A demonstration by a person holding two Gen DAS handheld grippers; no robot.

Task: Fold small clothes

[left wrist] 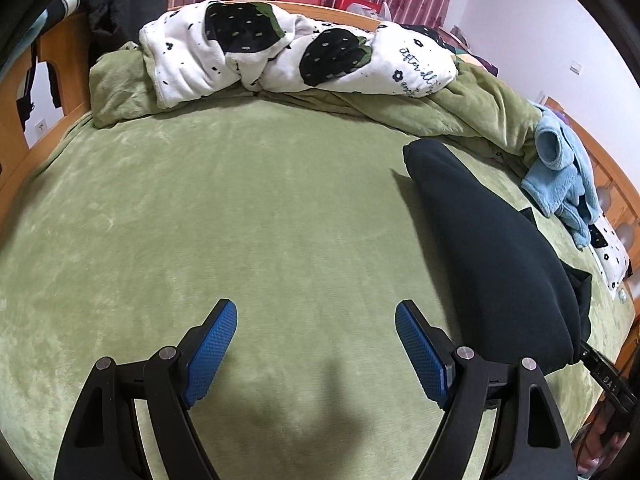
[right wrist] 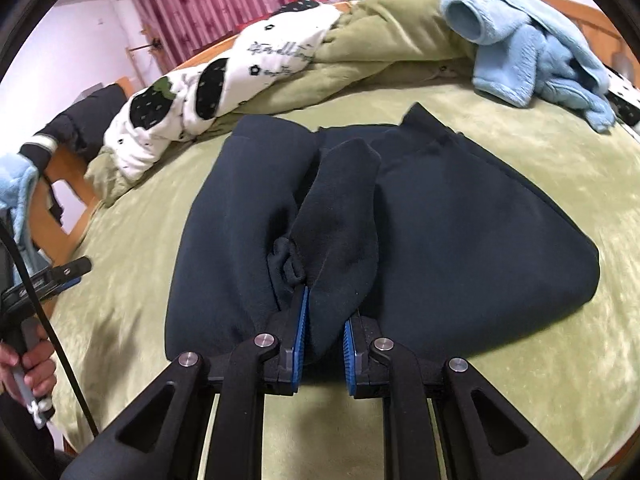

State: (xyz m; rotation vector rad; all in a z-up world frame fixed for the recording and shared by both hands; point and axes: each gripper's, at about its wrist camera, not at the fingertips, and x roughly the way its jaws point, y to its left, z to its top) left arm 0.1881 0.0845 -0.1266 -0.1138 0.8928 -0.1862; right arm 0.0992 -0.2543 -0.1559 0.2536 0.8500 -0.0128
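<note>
right gripper [right wrist: 325, 332] pinching dark garment [right wrist: 460, 216], left gripper [left wrist: 316, 344] wide, empty

Left gripper [left wrist: 316, 344] agape, right gripper [right wrist: 325, 332] clamped

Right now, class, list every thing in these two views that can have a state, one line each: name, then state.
left gripper: open, empty, over the bed
right gripper: shut on a fold of the dark garment
dark garment: partly folded, lying on the green bed cover
light blue fleece garment: crumpled, unfolded
strawberry-print blanket: bunched up
</note>
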